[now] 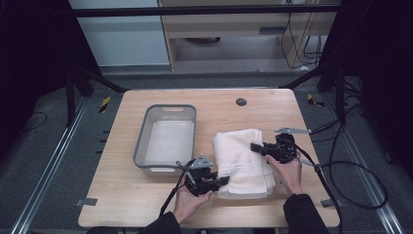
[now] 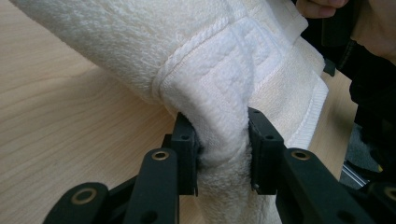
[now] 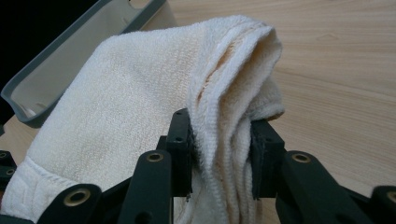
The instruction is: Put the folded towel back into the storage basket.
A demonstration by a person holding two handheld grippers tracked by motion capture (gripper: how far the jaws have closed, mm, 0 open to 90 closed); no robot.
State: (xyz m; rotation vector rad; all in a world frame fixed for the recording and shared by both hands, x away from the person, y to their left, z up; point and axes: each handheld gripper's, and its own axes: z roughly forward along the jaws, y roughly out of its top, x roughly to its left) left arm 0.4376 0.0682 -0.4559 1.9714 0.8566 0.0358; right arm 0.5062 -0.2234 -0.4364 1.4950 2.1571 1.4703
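Observation:
A folded cream towel [image 1: 242, 158] lies on the wooden table, right of centre. My left gripper [image 1: 225, 181] is shut on the towel's near left corner, where a woven band runs; in the left gripper view the towel [image 2: 219, 93] bulges up between the two black pads [image 2: 186, 149]. My right gripper [image 1: 254, 146] is shut on the towel's right edge. In the right gripper view the bunched layers of the towel [image 3: 224, 116] are squeezed between the pads [image 3: 264, 154], and the cloth rises in a hump beyond them.
A grey plastic bin [image 1: 168, 138], with nothing in it, stands on the table left of the towel; its rim [image 3: 56, 88] shows in the right gripper view. A round black cable hole [image 1: 241, 102] sits near the far edge. Cables trail off to the right.

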